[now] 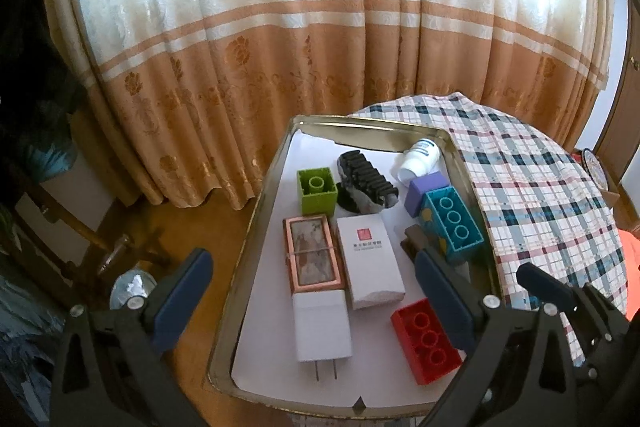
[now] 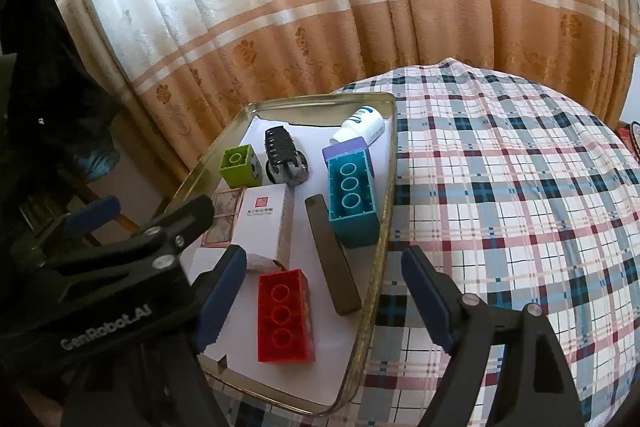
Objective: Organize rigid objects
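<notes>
A metal tray (image 1: 242, 287) (image 2: 385, 227) lined with white paper holds a red brick (image 1: 426, 341) (image 2: 286, 315), a teal brick (image 1: 454, 223) (image 2: 352, 203), a green block (image 1: 317, 193), a purple block (image 1: 424, 189), a white box (image 1: 370, 261), a copper-framed picture (image 1: 312, 253), a white charger (image 1: 322, 325), a black ridged piece (image 1: 366, 181), a lying white bottle (image 1: 420, 159) and a dark bar (image 2: 334, 259). My left gripper (image 1: 310, 259) hovers open over the tray's near left. My right gripper (image 2: 324, 255) is open above its right rim. Neither holds anything.
The tray sits on the left edge of a round table under a plaid cloth (image 2: 500, 187). A cream and orange curtain (image 1: 280, 47) hangs close behind. Wooden furniture (image 1: 80, 227) and bare floor lie to the left, below the table.
</notes>
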Tool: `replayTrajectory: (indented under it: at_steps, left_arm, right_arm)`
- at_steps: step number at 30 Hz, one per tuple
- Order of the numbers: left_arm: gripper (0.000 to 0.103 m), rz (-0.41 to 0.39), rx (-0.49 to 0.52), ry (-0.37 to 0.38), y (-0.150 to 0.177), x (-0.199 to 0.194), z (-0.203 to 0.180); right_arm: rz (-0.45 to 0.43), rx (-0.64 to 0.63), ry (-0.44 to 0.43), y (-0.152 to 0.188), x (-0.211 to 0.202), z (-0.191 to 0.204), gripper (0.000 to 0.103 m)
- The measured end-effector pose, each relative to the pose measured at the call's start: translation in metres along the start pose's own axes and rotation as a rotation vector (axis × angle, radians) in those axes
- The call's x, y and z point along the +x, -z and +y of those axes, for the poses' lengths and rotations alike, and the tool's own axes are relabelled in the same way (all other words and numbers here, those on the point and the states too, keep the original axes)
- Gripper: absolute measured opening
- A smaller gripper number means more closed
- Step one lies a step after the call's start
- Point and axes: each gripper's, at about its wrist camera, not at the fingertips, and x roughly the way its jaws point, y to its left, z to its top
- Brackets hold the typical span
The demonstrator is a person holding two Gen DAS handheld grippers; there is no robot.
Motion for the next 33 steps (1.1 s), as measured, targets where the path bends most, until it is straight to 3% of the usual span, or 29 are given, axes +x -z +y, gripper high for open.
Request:
replayTrajectory:
  at_steps: [8,16,26,33]
  left_arm:
    - [0.102,-0.031,-0.035,-0.011,0.008,-0.013,0.011]
    - [0.102,-0.05,-0.07,-0.017,0.017,-0.023,0.014]
    - [0.102,-0.117,-0.075,-0.053,0.026,-0.051,0.018]
    - [0.102,-0.157,-0.07,-0.089,0.033,-0.069,0.021]
  right_arm:
    - [-0.006,0.011,0.064,0.004,-0.005,-0.001,0.082]
    - [-0.012,0.029,0.07,0.01,-0.013,-0.004,0.082]
    - [-0.072,0.01,0.131,0.012,-0.033,-0.001,0.082]
    - [-0.159,0.077,0.158,0.01,-0.062,-0.009,0.082]
